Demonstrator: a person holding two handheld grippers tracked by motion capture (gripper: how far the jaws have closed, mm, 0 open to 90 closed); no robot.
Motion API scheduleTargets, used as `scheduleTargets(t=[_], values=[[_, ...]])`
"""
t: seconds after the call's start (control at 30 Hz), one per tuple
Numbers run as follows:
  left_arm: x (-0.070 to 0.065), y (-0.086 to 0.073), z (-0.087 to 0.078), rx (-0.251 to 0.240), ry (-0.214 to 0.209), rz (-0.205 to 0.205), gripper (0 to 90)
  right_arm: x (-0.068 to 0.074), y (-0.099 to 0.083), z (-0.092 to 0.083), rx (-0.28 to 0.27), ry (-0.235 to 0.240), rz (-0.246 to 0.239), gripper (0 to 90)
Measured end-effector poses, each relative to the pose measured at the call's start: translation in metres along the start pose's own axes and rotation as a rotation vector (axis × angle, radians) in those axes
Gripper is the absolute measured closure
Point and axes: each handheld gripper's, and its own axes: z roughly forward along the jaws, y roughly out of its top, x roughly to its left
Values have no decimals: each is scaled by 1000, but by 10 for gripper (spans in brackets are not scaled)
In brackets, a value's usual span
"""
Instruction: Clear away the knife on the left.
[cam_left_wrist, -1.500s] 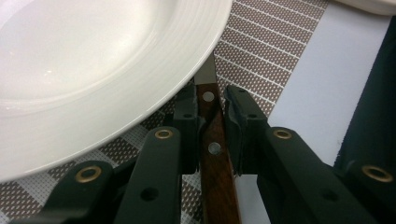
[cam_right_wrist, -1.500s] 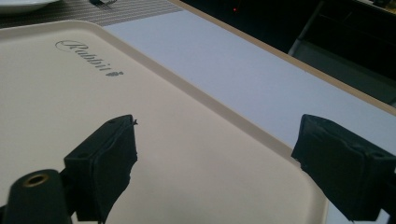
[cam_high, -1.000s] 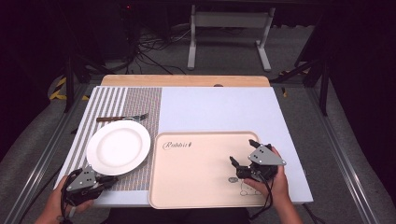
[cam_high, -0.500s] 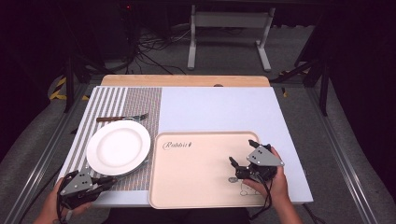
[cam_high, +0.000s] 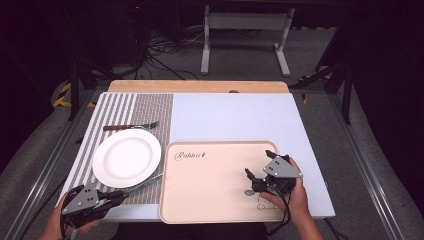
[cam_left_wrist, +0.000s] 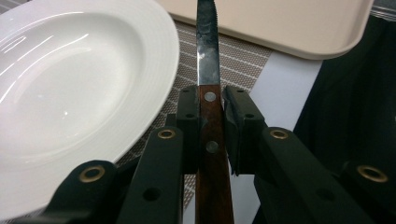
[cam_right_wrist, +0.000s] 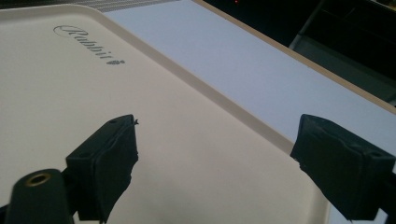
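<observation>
A knife with a brown wooden handle (cam_left_wrist: 208, 140) and a steel blade (cam_left_wrist: 207, 46) is clamped between the jaws of my left gripper (cam_left_wrist: 208, 100). In the high view the left gripper (cam_high: 119, 195) is at the table's near left corner, and the knife (cam_high: 147, 181) points right toward the beige tray (cam_high: 215, 205). The blade runs just past the near rim of the white plate (cam_high: 126, 157). My right gripper (cam_high: 258, 164) hovers over the tray's right part, open. Nothing is between its pads (cam_right_wrist: 107, 163).
A fork (cam_high: 131, 126) with a wooden handle lies beyond the plate on the striped placemat (cam_high: 120, 107). A pale mat (cam_high: 235, 115) covers the table's middle and right. The tray (cam_right_wrist: 70, 93) carries a script logo. Dark floor and a stand lie beyond the far edge.
My left gripper has drawn slightly toward the near edge and risen a little with the knife in it. The right gripper has stayed in place.
</observation>
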Motion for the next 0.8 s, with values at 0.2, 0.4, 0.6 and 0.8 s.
scheduleTargets(t=[0.2,0.4,0.6,0.8], values=[[0,3,-2,-23,-23,-8,771,1,0,1,4,6,2,138],[-1,10,-4,-49,-11,-6,772,0,0,2,3,6,5,137],[-1,22,5,-52,-8,5,771,1,0,3,7,7,4,137],[6,40,19,-74,-5,-21,771,1,0,3,8,6,13,137]])
